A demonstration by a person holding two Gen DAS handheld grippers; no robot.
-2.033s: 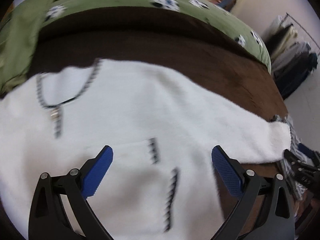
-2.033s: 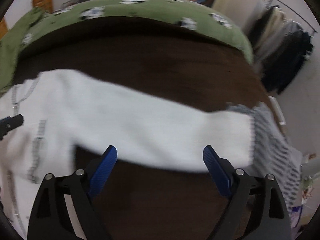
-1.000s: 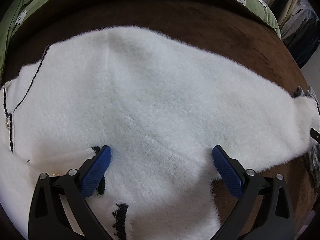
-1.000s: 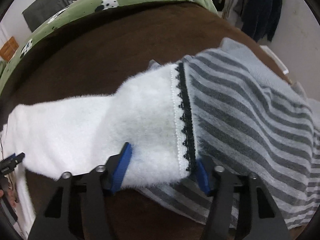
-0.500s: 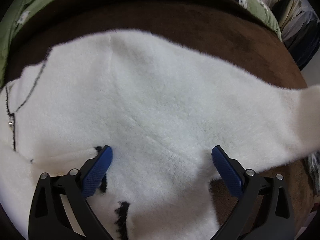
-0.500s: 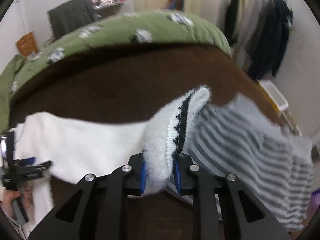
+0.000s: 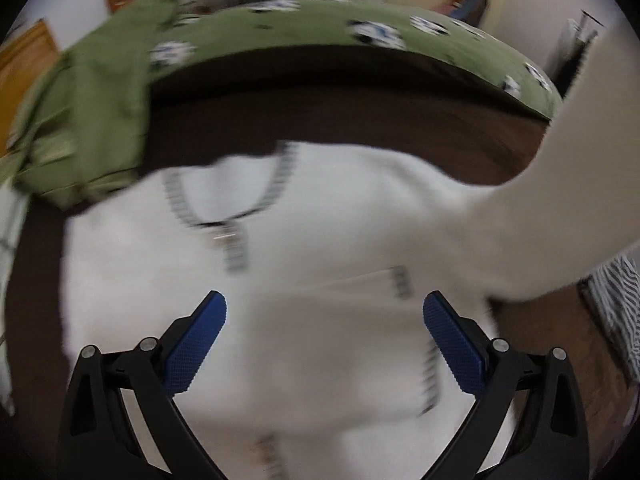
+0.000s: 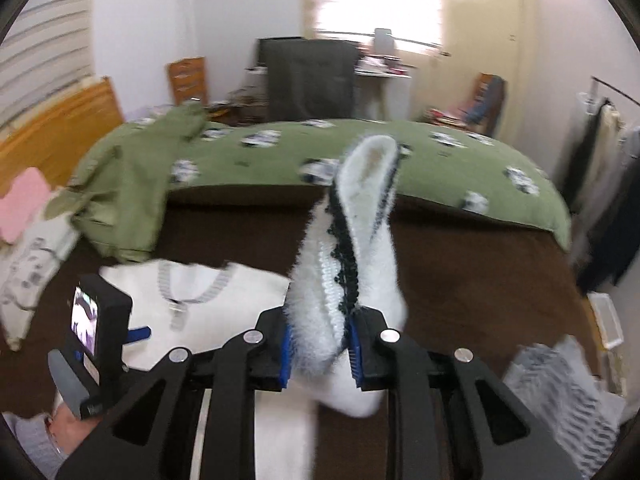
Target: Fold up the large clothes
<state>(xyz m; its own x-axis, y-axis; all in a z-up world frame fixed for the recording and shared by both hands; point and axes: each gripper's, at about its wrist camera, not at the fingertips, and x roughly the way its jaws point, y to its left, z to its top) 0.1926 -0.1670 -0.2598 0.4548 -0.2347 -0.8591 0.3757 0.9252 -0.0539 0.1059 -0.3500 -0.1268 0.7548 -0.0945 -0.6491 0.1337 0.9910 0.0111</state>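
Item: white fuzzy sweater (image 7: 320, 248), body flat on the brown bed cover (image 8: 480, 264); its sleeve cuff (image 8: 352, 248), lying flat a second ago, now pinched and lifted by the right gripper (image 8: 320, 344) for folding inward, while the left gripper (image 7: 324, 336) hovers wide, empty.

Count: 1 white fuzzy cardigan (image 7: 320, 280) spread on the bed under the left gripper (image 7: 324, 340), whose 2 blue fingers (image 7: 196, 344) stand apart over it, with 1 sleeve cuff (image 8: 352, 248) pinched between the 2 fingers (image 8: 285, 354) of the right gripper (image 8: 320, 354). Beyond the fingers: 1 green patterned duvet (image 8: 440, 160), 1 brown blanket (image 8: 480, 264), 1 dark chair (image 8: 308, 76). Right of the fingers: 1 grey striped garment (image 8: 560, 392) and 1 clothes rack (image 8: 600, 152); left of them 1 pink item (image 8: 24, 204), too blurred to identify.
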